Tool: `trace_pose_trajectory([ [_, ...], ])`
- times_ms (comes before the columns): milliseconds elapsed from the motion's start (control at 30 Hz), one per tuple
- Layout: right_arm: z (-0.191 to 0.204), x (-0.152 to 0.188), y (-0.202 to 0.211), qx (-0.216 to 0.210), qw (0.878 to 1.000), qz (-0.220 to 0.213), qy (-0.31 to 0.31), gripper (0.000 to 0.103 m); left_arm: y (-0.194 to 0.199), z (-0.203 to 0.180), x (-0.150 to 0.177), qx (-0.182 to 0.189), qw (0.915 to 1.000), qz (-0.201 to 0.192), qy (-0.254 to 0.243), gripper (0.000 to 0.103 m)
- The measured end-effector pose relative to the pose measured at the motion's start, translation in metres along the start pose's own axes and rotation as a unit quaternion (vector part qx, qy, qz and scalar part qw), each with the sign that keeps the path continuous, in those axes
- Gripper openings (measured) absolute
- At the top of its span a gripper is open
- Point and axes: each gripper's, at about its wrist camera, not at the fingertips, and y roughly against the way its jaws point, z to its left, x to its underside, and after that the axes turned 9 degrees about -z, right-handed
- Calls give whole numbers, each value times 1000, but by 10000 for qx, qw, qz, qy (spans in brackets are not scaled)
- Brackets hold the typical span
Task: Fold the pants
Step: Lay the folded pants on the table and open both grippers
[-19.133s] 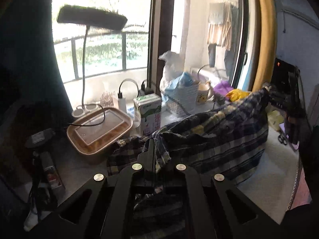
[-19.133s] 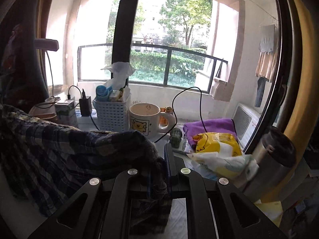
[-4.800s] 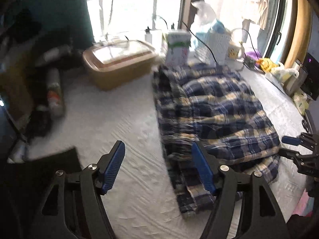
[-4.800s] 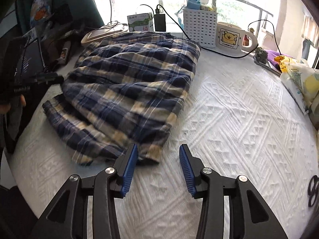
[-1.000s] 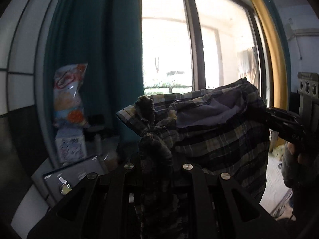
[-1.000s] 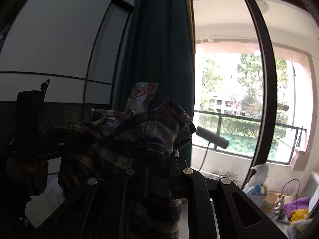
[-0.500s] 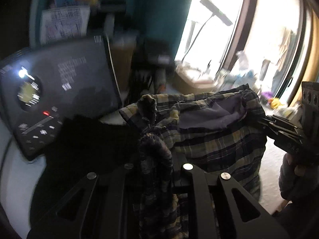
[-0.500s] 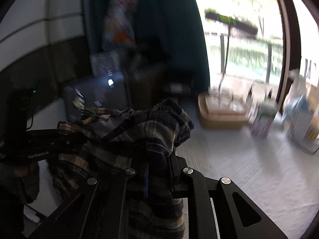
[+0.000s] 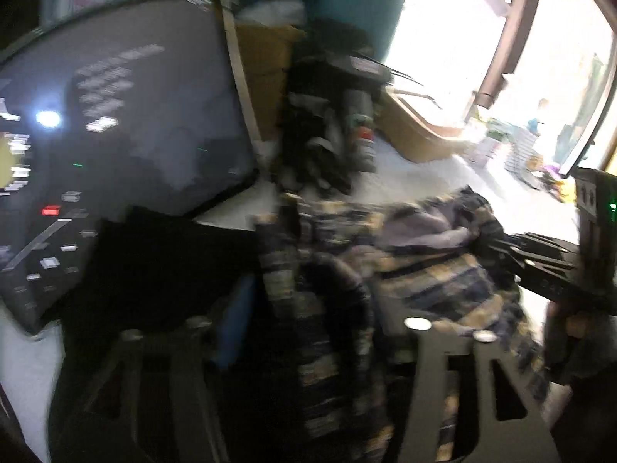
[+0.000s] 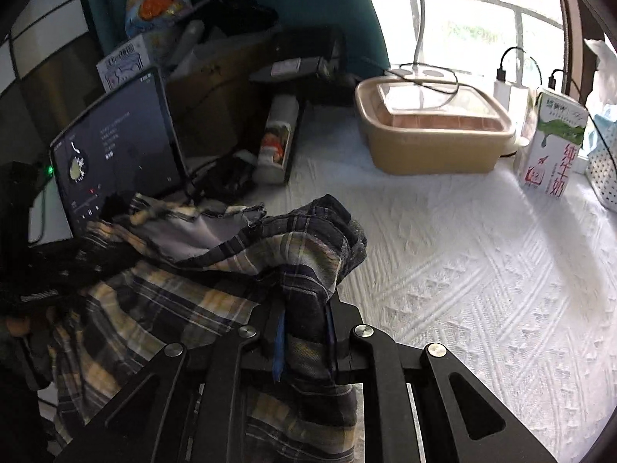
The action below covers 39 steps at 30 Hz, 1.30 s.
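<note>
The blue and yellow plaid pants [image 10: 200, 293] hang between my two grippers above the white textured bedspread [image 10: 482, 270], waistband up and open. My right gripper [image 10: 304, 332] is shut on one end of the waistband. My left gripper [image 9: 308, 320] is opening: its blue pads stand apart with the plaid cloth [image 9: 435, 281] still draped between them; this view is blurred. The left gripper also shows at the left of the right wrist view [image 10: 73, 258], and the right gripper at the right of the left wrist view [image 9: 501, 247].
A tablet with a dark screen [image 10: 115, 146] leans at the left. A tan lidded box [image 10: 432, 135], a milk carton [image 10: 551, 150], a white basket [image 10: 601, 166], a bottle [image 10: 275, 142] and dark clutter [image 10: 227, 181] line the far side by the window.
Both grippers have swung down with the pants from window height toward the bedspread. The left gripper's fingers have spread apart from shut.
</note>
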Motion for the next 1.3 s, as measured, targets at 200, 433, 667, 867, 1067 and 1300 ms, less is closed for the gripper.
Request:
trace_pose_trajectory([
  [200,-15,-1,12,244,9996,-75,-144,59,25,7,-2,-567,9979,-318,14,70],
  [433,-20,2,38,388,9991,-162,-20,59,39,7,1,-922,9945,-498,14,70],
  [667,-22,12,74,563,9979,-288,102,59,67,8,11,-953,9919,-788,304,70],
  [867,-21,25,108,702,9966,-418,129,61,85,-22,26,-520,9949,-843,204,76],
  [1067,-19,43,143,808,9952,-543,98,63,97,-63,43,-27,9966,-824,-41,79],
  [1300,-19,63,186,1019,9919,-752,57,63,123,-101,53,165,9932,-1102,-340,86],
])
